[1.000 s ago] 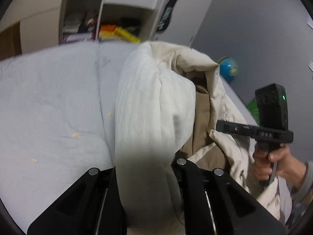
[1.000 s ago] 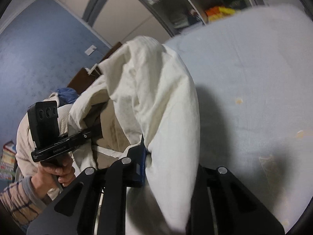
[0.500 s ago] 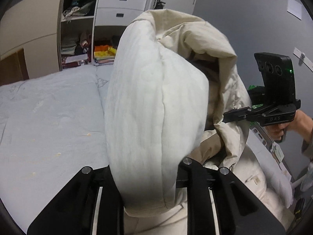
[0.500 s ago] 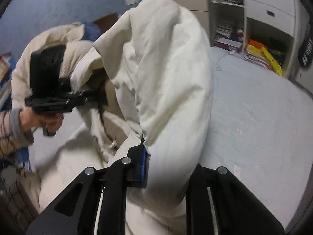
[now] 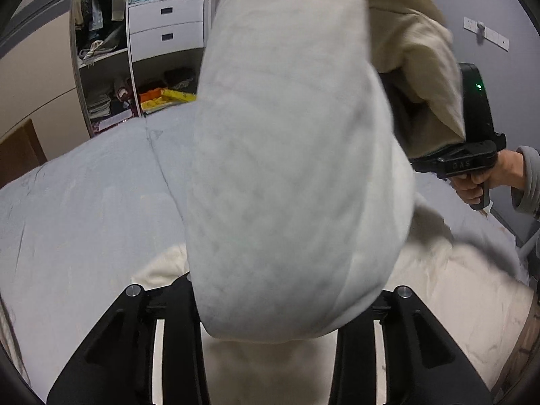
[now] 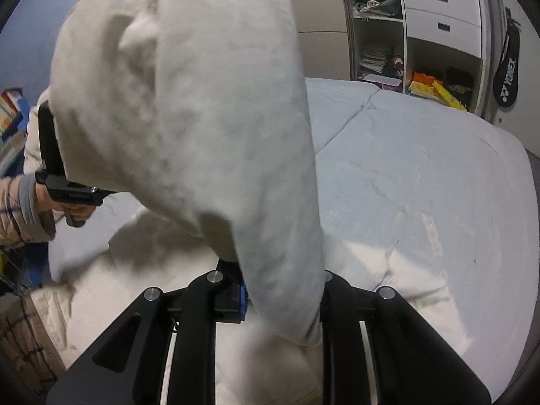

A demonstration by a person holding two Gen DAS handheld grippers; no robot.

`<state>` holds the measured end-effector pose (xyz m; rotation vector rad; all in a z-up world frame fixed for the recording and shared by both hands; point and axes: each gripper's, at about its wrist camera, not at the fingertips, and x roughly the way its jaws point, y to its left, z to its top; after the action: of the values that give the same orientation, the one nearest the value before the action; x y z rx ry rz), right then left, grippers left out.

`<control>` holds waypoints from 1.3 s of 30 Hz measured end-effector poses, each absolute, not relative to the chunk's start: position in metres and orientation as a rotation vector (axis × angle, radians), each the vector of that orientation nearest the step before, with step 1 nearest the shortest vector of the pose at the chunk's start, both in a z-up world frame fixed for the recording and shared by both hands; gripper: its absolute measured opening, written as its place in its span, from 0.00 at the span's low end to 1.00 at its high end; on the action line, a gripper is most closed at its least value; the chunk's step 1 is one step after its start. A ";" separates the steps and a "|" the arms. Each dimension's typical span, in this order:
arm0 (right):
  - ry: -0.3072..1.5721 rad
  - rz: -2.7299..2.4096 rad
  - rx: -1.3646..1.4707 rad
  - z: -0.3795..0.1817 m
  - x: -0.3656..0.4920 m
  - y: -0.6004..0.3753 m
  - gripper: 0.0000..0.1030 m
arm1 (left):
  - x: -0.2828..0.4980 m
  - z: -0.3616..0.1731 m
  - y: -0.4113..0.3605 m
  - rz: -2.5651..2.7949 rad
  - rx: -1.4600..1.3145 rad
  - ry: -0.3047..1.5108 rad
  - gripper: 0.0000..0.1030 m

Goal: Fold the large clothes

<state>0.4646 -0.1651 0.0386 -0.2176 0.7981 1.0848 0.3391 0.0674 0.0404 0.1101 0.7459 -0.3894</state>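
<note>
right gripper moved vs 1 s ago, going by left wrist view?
Yes. The right gripper now sits higher against the grey wall, up near the wall switches, with the cream garment clamped and lifted above the bed.

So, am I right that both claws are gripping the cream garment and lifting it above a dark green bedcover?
Not quite: the bedcover is pale blue-grey, not dark green, as the right wrist view shows. The rest holds: the left claw and the right claw each grip the cream garment, lifted above the bed.
</note>
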 end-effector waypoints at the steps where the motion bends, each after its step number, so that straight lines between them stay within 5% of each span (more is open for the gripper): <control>1: 0.788 1.080 -0.235 0.036 0.460 -0.164 0.19 | 0.332 0.035 0.067 -0.391 0.106 0.756 0.38; 13: 0.549 0.910 -0.604 0.007 0.374 -0.178 0.53 | 0.243 -0.007 0.043 -0.309 0.260 0.755 0.63; 18: 0.548 0.864 -0.578 0.018 0.358 -0.213 0.56 | 0.205 -0.005 0.051 -0.294 0.167 0.764 0.79; 24: 0.724 0.810 -0.286 0.024 0.347 -0.264 0.69 | 0.194 0.001 0.074 -0.276 0.026 0.790 0.79; 33: 1.137 0.791 0.598 -0.001 0.346 -0.299 0.69 | 0.202 0.042 0.089 -0.325 -0.537 0.792 0.84; 39: 1.204 0.768 0.826 -0.008 0.354 -0.279 0.69 | 0.235 0.034 0.075 -0.316 -0.778 0.884 0.83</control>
<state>0.3539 -0.2786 -0.0079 0.8263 1.2036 0.7683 0.2353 0.0754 0.0344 -0.7777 0.8840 -0.3160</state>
